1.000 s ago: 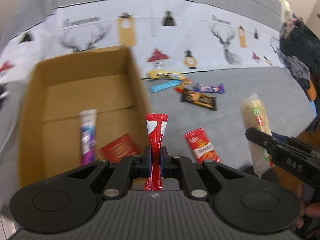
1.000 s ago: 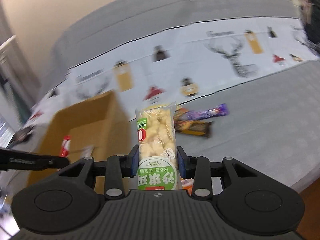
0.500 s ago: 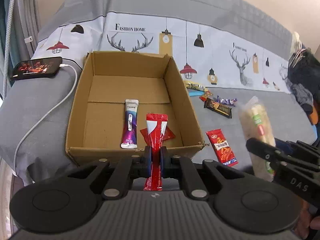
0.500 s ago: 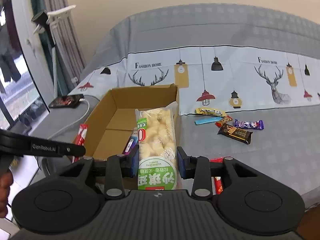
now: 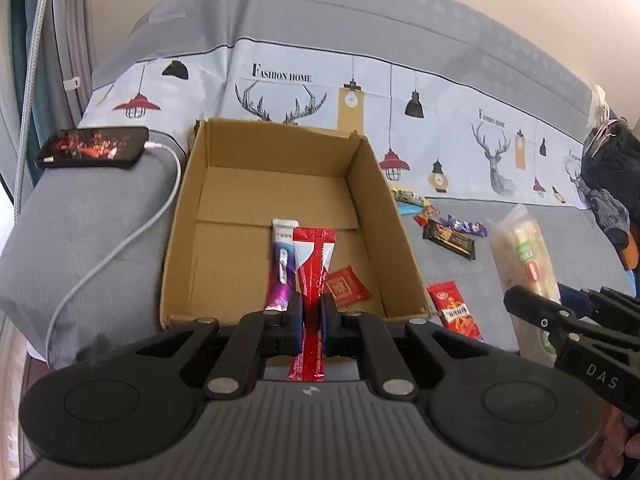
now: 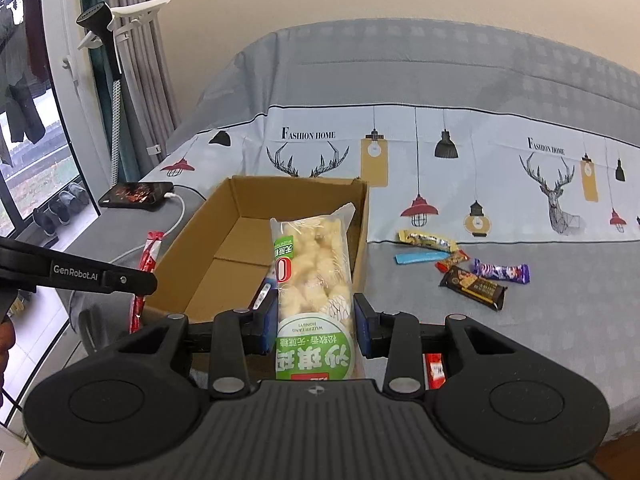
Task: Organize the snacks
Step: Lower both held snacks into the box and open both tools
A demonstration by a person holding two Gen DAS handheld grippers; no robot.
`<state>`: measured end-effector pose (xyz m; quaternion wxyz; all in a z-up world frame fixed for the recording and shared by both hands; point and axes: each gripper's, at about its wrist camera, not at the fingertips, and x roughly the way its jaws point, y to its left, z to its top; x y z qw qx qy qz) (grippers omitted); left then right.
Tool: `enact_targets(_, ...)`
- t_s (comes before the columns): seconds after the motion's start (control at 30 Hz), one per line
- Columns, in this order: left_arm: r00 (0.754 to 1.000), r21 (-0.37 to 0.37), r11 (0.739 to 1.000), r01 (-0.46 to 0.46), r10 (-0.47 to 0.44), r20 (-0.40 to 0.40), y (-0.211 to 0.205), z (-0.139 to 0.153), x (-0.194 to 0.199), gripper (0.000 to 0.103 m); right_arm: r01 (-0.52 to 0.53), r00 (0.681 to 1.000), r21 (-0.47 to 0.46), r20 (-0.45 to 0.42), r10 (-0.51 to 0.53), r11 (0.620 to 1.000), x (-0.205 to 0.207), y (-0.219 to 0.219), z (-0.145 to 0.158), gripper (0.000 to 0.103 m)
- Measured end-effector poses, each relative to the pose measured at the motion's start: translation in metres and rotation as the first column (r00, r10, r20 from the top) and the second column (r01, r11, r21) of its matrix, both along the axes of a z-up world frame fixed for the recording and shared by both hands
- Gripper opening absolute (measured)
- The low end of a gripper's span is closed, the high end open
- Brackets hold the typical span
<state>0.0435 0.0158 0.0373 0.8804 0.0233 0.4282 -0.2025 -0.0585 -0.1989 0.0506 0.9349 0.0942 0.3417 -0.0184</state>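
Plainly both hands were loaded for the same errand, which seemed the reason each packet was carried upright and clear of the bedding. The left gripper (image 5: 310, 316) was pinched nearly shut on a slim red sachet (image 5: 314, 264), gripped low down so that most of its length stood free above the jaws, hanging over the near wall of the cardboard box (image 5: 280, 184). The right gripper (image 6: 316, 328) stood at a moderate width, closed on a bulky puffed-snack bag (image 6: 314, 272) held by its lower part, just to the right of the box as that camera saw it. The box sat open-topped on the grey bedspread (image 6: 520, 320), and a purple sachet (image 5: 282, 272) and a small red square packet (image 5: 346, 290) lay on its floor, so it looked to be the collecting place. Loose snacks lay outside it to the right: a red chip packet (image 5: 454, 308) near its corner and a cluster of bars (image 6: 472, 276) farther off. A phone (image 5: 94, 148) on its white cable (image 5: 120, 248) lay well to the left, out of the way. I judged the sorting only partly done.
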Motion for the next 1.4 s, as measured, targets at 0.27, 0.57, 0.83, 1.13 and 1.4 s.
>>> enact_targets(0.27, 1.0, 0.001, 1.0, -0.015, 0.015, 0.008, -0.007, -0.004, 0.054, 0.009, -0.02, 1.0, 0.026, -0.015, 0.021, 0.999, 0.054, 0.002, -0.008, 0.039)
enact_targets(0.57, 0.998, 0.041, 0.999, -0.007, 0.009, -0.06, -0.023, -0.041, 0.128, 0.009, -0.036, 0.996, 0.07, -0.084, 0.042, 0.997, 0.135, 0.006, -0.044, 0.039)
enact_targets(0.83, 0.991, 0.092, 0.996, 0.007, 0.006, -0.136, -0.037, -0.088, 0.175, 0.01, -0.024, 0.988, 0.083, -0.151, 0.036, 0.996, 0.188, -0.002, -0.087, 0.039)
enact_targets(1.13, 0.982, 0.135, 0.991, 0.001, 0.025, -0.189, -0.04, -0.126, 0.201, 0.012, -0.011, 0.982, 0.093, -0.187, 0.029, 0.996, 0.219, -0.008, -0.12, 0.039)
enact_targets(1.4, 0.991, 0.089, 0.994, -0.067, 0.077, -0.106, -0.029, -0.109, 0.195, 0.103, 0.011, 0.996, 0.08, -0.091, -0.004, 0.997, 0.219, -0.017, -0.107, 0.079)
